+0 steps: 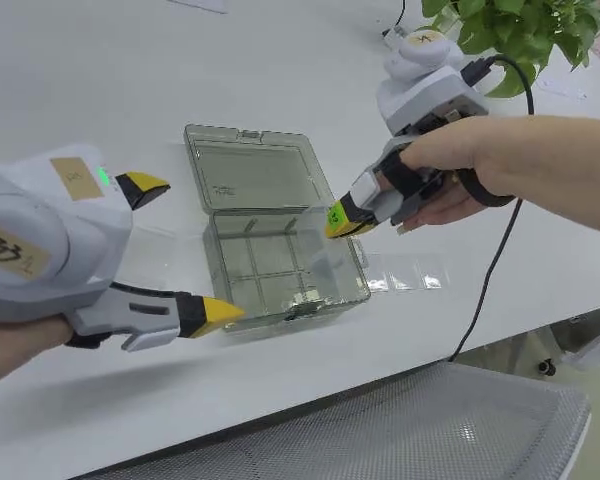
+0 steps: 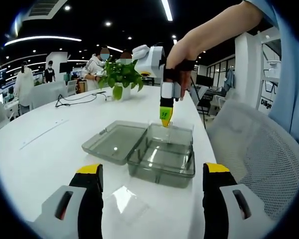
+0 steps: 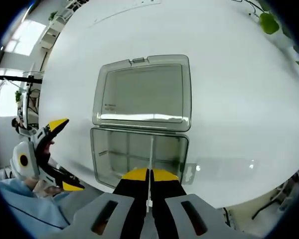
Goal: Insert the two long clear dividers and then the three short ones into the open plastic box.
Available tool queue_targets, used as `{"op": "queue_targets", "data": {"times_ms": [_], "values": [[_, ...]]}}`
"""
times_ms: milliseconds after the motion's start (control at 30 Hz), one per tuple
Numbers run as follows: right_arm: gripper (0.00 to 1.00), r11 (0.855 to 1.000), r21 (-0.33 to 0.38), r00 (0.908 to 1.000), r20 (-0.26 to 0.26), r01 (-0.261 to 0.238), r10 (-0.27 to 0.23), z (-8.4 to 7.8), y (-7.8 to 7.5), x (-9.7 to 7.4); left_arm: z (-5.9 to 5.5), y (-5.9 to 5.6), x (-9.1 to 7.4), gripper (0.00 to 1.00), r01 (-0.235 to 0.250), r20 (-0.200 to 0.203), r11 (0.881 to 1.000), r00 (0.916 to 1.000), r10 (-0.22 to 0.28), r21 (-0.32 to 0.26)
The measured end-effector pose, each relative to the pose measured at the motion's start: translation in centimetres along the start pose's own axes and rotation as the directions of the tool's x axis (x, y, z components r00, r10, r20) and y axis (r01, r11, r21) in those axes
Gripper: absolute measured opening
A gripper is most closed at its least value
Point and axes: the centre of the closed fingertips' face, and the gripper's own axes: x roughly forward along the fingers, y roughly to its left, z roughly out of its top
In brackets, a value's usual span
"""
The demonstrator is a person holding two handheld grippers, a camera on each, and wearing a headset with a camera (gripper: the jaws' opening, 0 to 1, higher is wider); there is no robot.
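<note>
The open clear plastic box sits mid-table with its lid laid flat behind it. Clear dividers inside it form a grid. My right gripper hovers over the box's right side, shut on a clear divider that points edge-down into the box. In the left gripper view that gripper hangs above the box. My left gripper is open to the left of the box, with nothing between its fingers. Its own gripper faces the box across bare table.
More clear dividers lie flat on the table to the right of the box. A potted plant and a black cable are at the far right. A mesh chair stands past the table's front edge. People stand in the background.
</note>
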Motion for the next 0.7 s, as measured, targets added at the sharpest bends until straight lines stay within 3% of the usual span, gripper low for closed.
{"op": "queue_targets", "data": {"times_ms": [700], "values": [[0.02, 1.000, -0.005, 1.0000, -0.004, -0.005, 0.005, -0.09, 0.07, 0.27, -0.39, -0.09, -0.03, 0.82, 0.002, -0.002, 1.000, 1.0000, -0.003, -0.013]]}}
